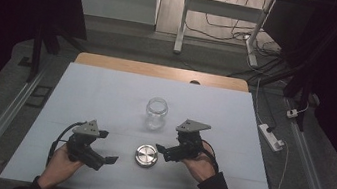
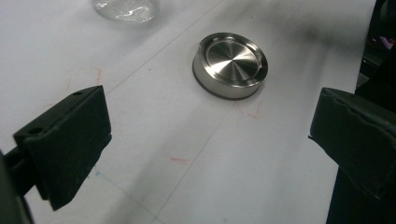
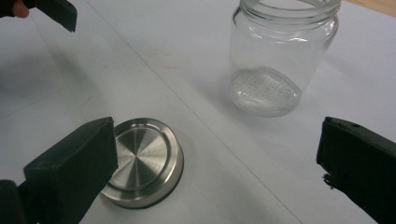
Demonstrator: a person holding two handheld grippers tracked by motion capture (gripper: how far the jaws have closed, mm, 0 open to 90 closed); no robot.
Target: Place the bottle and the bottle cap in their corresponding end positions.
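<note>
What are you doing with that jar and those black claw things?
A person holds a gripper in each hand over a white table. Between them lies a round metal lid, flat on the table. Behind it stands an open glass jar, empty and upright. The left gripper and the right gripper are both open and point toward the lid, one from each side. Neither touches it yet, so nothing is picked up.

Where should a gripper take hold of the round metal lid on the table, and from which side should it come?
Probably by its low side wall. The metal lid lies flat and apart from the glass jar, so come from above, jaws across its width. The right gripper, open, is closest.
</note>
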